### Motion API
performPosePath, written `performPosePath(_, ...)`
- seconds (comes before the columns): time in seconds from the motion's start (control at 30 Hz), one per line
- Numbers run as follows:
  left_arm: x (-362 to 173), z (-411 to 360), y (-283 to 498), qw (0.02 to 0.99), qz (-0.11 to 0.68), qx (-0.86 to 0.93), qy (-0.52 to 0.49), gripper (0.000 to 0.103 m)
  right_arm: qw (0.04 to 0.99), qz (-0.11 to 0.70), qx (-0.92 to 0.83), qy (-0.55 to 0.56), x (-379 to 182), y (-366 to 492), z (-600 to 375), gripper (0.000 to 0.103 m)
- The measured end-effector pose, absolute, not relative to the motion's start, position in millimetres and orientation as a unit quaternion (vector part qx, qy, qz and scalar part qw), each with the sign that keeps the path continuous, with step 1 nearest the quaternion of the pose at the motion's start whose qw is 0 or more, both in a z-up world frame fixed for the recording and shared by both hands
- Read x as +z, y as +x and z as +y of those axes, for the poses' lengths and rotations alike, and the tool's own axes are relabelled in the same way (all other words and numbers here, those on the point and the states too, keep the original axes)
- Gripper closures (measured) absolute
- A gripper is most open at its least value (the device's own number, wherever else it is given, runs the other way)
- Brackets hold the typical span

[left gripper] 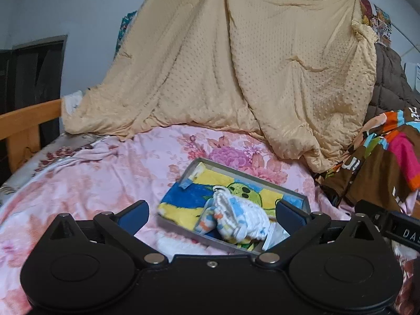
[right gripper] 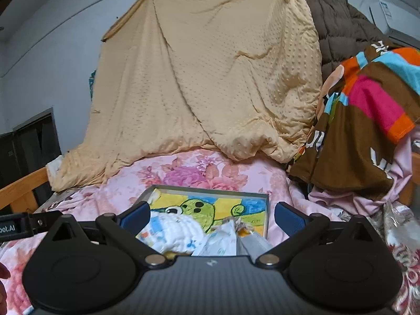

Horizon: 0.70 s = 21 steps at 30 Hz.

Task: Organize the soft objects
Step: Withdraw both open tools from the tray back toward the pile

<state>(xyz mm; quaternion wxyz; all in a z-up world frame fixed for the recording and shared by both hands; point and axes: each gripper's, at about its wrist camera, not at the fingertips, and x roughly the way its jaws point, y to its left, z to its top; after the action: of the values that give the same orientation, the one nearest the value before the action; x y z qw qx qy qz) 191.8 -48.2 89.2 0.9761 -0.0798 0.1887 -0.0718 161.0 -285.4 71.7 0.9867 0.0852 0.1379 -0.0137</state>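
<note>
From the left wrist, the left gripper (left gripper: pixel 211 216) stood spread wide, holding nothing, above a grey tray (left gripper: pixel 237 172) on the pink floral bedspread (left gripper: pixel 86 178). The tray's long axis ran from far left to near right. Inside, a white bundled cloth (left gripper: pixel 236 218) lay on a frog towel (left gripper: pixel 199 197).

From the right wrist, the right gripper (right gripper: pixel 212 216) gaped empty; the tray (right gripper: pixel 210 187) lay nearly crosswise.

A tan quilt (left gripper: pixel 236 65) hangs against the pale wall (left gripper: pixel 65 8) behind the bed (left gripper: pixel 78 183).

One grey tray (left gripper: pixel 302 197), one cartoon towel (left gripper: pixel 183 199), one white knitted cloth (left gripper: pixel 236 215), one beige quilt (left gripper: pixel 223 65), one brown patterned blanket (right gripper: pixel 367 120), two grippers (left gripper: pixel 210 216) (right gripper: pixel 211 216).
</note>
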Motion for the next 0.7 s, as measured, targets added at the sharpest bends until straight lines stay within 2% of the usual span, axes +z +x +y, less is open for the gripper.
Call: performPosePath(0.7, 64.8, 13.5, 57.9, 0.968, 0.236, -0.060, -0.056, 0.001, 0.981, 0.192, 0.012, 0.024, 49.8, 33.5, -217.1, 0.000)
